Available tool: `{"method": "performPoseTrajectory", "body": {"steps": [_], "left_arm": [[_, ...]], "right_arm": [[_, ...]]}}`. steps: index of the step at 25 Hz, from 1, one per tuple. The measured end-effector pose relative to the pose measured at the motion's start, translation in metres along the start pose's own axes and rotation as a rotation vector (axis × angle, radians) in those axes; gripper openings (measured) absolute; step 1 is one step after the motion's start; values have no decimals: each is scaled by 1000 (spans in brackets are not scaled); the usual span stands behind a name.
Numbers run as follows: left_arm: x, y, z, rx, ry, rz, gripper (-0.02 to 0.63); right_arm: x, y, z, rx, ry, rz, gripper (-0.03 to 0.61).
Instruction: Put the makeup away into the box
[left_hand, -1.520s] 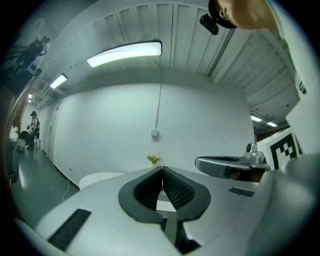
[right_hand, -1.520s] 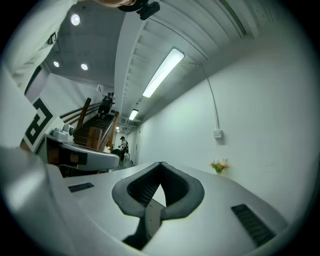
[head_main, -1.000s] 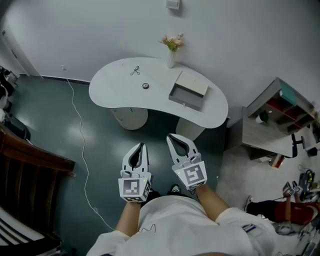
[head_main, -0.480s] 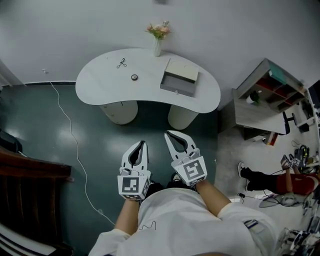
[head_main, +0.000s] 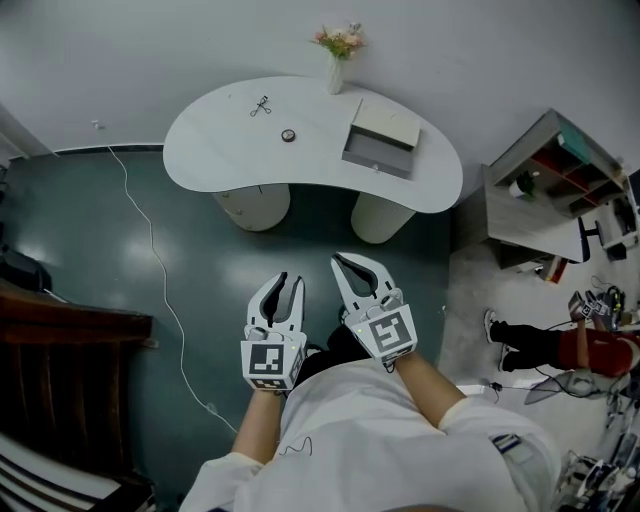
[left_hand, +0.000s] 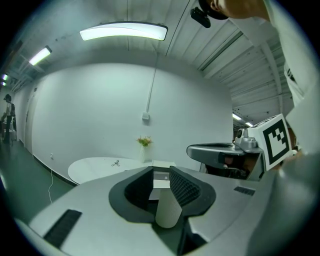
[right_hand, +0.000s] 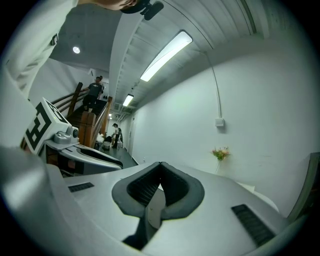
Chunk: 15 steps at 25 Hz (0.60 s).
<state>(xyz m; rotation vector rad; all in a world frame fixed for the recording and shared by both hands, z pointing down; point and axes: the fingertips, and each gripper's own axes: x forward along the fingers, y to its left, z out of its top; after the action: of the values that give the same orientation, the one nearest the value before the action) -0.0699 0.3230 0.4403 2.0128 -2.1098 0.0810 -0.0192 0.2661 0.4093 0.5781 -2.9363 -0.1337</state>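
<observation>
Left gripper (head_main: 286, 283): jaws are parted, with nothing between them, and have just been opening. Right gripper (head_main: 337, 260): jaws are pressed together at the tips and nothing is held. Both are held side by side over the dark floor (head_main: 200, 260), well short of the white table (head_main: 220, 160). Two makeup pieces, a scissor-like tool (head_main: 261, 105) and a small round case (head_main: 288, 135), are seen on the table far ahead of the left gripper. The box (head_main: 381, 140) is found ahead of the right gripper.

White table (head_main: 220, 165) bears a box (head_main: 381, 140) at three o'clock, flower vase (head_main: 337, 62) at twelve, round compact (head_main: 288, 135) mid-left, perhaps a lash curler (head_main: 261, 105) at ten.
</observation>
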Motion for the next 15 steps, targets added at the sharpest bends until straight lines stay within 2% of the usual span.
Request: {"method": "performPoseTrajectory", "body": {"steps": [8,15], "left_arm": [[41,38,2,-10,18,47,104],[123,67,30,20,42,63,104]], "right_arm": [[60,-32,-4,7,-14,37,-2],[124,-94,13,20,-29,75,-2]]}}
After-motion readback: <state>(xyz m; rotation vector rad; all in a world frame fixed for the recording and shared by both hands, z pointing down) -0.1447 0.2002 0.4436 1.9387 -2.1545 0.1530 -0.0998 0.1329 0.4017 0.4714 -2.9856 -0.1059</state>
